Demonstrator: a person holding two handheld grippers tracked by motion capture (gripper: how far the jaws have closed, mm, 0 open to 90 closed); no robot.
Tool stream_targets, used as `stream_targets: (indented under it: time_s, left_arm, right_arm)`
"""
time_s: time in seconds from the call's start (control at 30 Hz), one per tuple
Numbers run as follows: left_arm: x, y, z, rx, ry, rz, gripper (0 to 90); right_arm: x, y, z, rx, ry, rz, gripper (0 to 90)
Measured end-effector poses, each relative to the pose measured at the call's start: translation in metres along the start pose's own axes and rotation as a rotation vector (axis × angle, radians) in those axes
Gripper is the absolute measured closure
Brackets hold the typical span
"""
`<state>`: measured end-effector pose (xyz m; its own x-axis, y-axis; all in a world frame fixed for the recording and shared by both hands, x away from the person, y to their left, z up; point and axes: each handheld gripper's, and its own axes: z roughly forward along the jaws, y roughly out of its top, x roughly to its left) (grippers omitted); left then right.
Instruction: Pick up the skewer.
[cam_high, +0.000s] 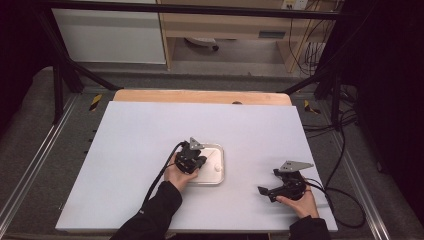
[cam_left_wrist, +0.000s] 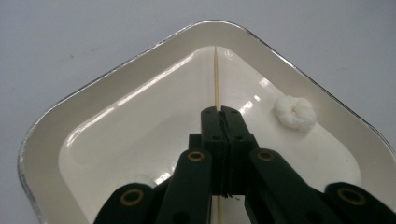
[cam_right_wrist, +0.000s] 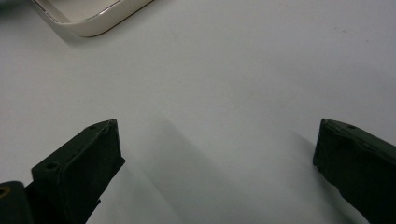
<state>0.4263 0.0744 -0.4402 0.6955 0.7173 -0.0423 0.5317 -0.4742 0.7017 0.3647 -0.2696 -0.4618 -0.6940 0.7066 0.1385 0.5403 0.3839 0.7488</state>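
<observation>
White table (cam_high: 140, 150), left tool (cam_left_wrist: 220, 112) clamped on skewer (cam_left_wrist: 216, 77) over tray (cam_left_wrist: 140, 74), right tool (cam_right_wrist: 217, 154) apart.

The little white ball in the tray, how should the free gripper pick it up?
Grip the white ball across its middle, coming straight down from above. It is round and soft-looking and sits by the tray's sloping wall, so a sideways reach would probably bump the rim. The right gripper is open; the left gripper is shut on the skewer.

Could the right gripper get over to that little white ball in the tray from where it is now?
Probably yes. The right gripper is open and holds nothing, with bare table between it and the tray. The white ball lies on the tray's near side, clear of the left gripper.
</observation>
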Motion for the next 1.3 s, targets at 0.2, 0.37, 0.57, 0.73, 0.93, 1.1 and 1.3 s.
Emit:
stream_targets:
  time_s: [0.2,0.37,0.57,0.73,0.93,1.1,1.3]
  left_arm:
    - [-0.001,0.0,0.002,0.014,-0.012,0.008,89.0]
    - [0.0,0.0,-0.003,0.049,0.005,0.015,78.5]
    - [-0.004,-0.008,-0.014,0.09,0.023,0.078,77.4]
    - [-0.001,-0.012,-0.015,0.088,0.037,0.054,81.5]
    - [-0.007,-0.014,-0.017,0.088,0.062,0.049,88.1]
    - [-0.007,-0.016,-0.017,0.074,0.069,0.046,88.9]
    - [-0.004,-0.018,-0.019,0.046,0.04,0.045,89.1]
  right_arm:
    - [0.0,0.0,0.0,0.0,-0.001,0.0,1.6]
    - [0.0,0.0,0.0,-0.001,-0.001,-0.001,1.6]
    - [0.0,0.0,0.0,-0.001,-0.002,0.002,1.6]
    - [0.0,0.0,0.0,0.0,-0.002,0.002,1.6]
    - [0.0,0.0,0.0,0.0,-0.002,0.0,1.6]
    - [0.001,0.0,0.0,-0.001,0.0,0.0,1.6]
    - [0.0,0.0,0.0,0.001,0.0,-0.004,1.6]
